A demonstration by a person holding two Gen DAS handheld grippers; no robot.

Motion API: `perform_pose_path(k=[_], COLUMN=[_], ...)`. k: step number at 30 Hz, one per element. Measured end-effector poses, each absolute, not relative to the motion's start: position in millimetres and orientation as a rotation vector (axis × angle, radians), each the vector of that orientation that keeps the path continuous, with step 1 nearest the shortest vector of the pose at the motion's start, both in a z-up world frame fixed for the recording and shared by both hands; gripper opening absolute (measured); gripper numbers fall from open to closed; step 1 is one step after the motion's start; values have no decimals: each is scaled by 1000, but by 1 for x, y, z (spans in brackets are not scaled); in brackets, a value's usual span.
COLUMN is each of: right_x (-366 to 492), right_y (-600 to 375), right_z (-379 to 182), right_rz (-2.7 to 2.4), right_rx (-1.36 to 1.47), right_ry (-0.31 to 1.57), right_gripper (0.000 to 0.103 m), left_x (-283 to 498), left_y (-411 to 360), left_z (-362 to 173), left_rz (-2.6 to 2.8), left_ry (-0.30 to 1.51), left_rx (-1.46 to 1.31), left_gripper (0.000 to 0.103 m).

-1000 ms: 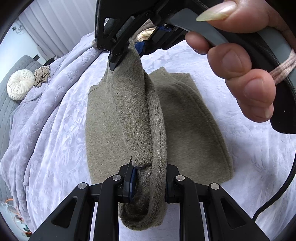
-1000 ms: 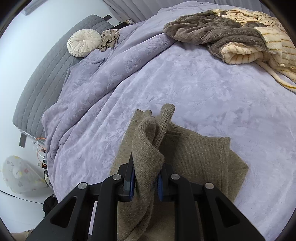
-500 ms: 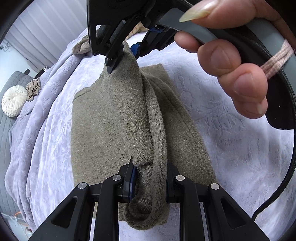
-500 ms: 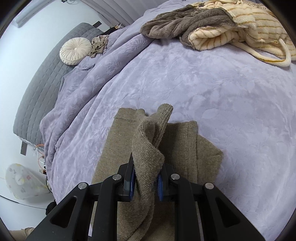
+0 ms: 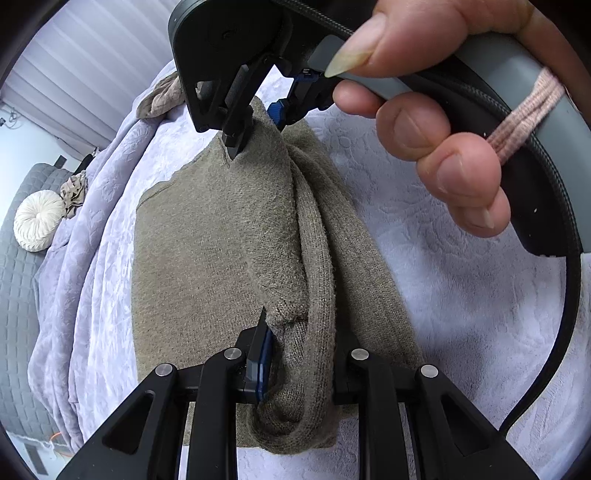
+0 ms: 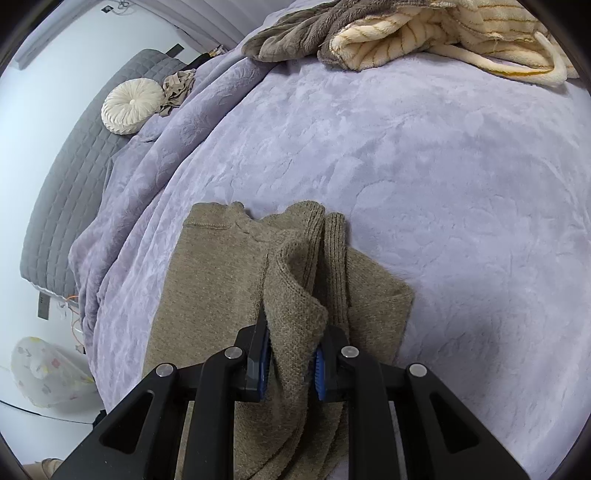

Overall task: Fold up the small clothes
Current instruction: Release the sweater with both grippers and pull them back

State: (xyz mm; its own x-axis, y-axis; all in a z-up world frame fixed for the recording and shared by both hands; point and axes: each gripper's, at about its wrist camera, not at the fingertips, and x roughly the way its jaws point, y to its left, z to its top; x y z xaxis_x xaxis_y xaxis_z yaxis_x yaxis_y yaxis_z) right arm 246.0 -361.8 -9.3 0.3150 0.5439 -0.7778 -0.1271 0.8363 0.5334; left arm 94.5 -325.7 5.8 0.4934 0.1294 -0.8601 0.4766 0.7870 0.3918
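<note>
Left gripper [image 5: 297,363] jaws pinching sweater [image 5: 207,258] edge, bottom centre; right gripper [image 6: 291,363] jaws pinching same edge, seen top centre of left view. Sweater mid-frame on bed [image 6: 424,166], held edge raised, likely for folding over flat part.

We see a bed under a lilac blanket [image 6: 424,177]; on it lie an olive knitted garment [image 6: 214,280], a grey-and-cream fleece heap [image 6: 388,33] and a round cream cushion [image 6: 131,105].
</note>
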Motion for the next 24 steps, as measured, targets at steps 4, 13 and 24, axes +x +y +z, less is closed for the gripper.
perform_pose_path(k=[4,13,24], right_x=[246,237,161], right_y=[-359,-358,-339], right_z=[-10,10,69], right_rz=[447,353,549], right_rx=[383,281,319], right_ry=[1180,1192,1027], right_gripper=[21,64,69], left_x=[95,91,102], left_y=[-328,-298,-155], left_z=[5,32,70], left_rz=[-229,-389,-478], left_ry=[1049,1101,1098], left_rx=[658,461,-2], left_gripper=[24,81,81])
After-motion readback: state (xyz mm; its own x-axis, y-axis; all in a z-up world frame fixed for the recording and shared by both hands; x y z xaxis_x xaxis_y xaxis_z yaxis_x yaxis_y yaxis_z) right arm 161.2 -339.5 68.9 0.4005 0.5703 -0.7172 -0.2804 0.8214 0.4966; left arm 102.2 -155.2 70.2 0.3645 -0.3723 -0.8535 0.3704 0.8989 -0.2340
